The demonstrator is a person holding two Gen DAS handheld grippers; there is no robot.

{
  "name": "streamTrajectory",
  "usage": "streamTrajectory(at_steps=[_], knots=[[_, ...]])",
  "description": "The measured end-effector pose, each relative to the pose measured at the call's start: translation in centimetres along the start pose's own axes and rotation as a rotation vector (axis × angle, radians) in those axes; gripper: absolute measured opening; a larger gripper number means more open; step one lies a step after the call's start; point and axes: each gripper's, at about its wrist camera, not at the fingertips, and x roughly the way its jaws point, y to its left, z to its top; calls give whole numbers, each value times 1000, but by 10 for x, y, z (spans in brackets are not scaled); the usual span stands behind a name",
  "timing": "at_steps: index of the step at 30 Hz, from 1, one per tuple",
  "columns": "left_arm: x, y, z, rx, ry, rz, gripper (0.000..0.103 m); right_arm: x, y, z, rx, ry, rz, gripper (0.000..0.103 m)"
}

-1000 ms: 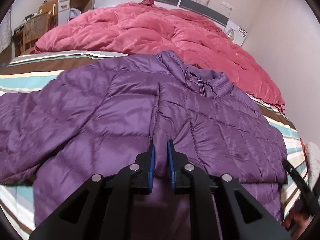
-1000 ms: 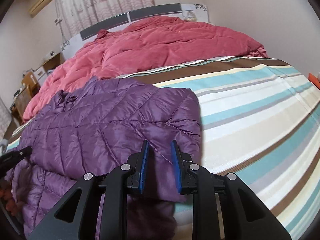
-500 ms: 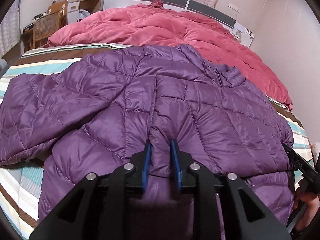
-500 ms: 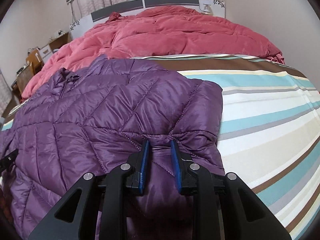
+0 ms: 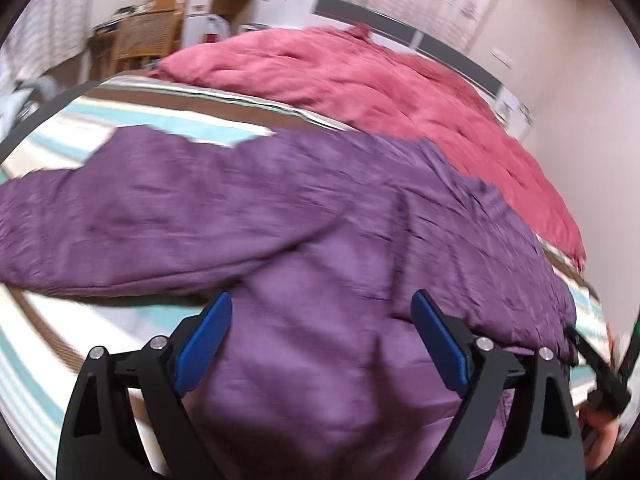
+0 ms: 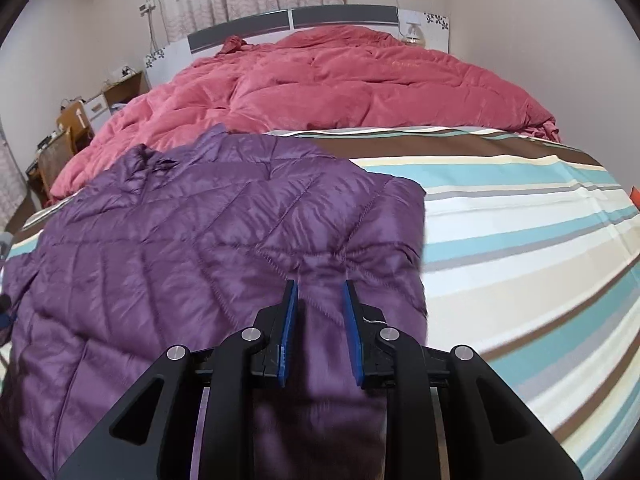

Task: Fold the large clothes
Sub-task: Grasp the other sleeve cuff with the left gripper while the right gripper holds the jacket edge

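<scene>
- My left gripper [image 5: 320, 344] sits at the bottom of its frame with its blue pads spread wide and nothing between them but loose purple fabric lying below; it grips nothing
- My right gripper [image 6: 320, 320] is narrow at the bottom centre of its frame, and a ridge of quilted fabric rises between the pads; I judge it pinched on the jacket's near edge, though the contact itself is hard to make out
- The purple puffer jacket [image 6: 192, 240] lies flat on the striped bedsheet [image 6: 520, 240], directly ahead of both claws, collar toward the upper left of the right view
- In the left view, which is blurred, one sleeve [image 5: 140, 220] runs out long toward the left edge of the frame, crosswise to the claw's pointing direction; the left gripper is the nearer one to it, so I'd take that sleeve next
- The jacket looks shiny, puffy and slippery, with diamond stitching
- Beyond it, in the upper half, a pink comforter [image 6: 340, 88] is heaped against the headboard [image 6: 296, 20]
</scene>
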Motion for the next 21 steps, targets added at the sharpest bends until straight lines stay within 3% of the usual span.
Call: streamTrajectory(at_steps=[13, 21], knots=[[-37, 176, -1, -418, -124, 266, 90, -24, 0, -33, -39, -29, -83, 23], [-34, 257, -9, -692, -179, 259, 72, -22, -6, -36, -8, -29, -120, 23]])
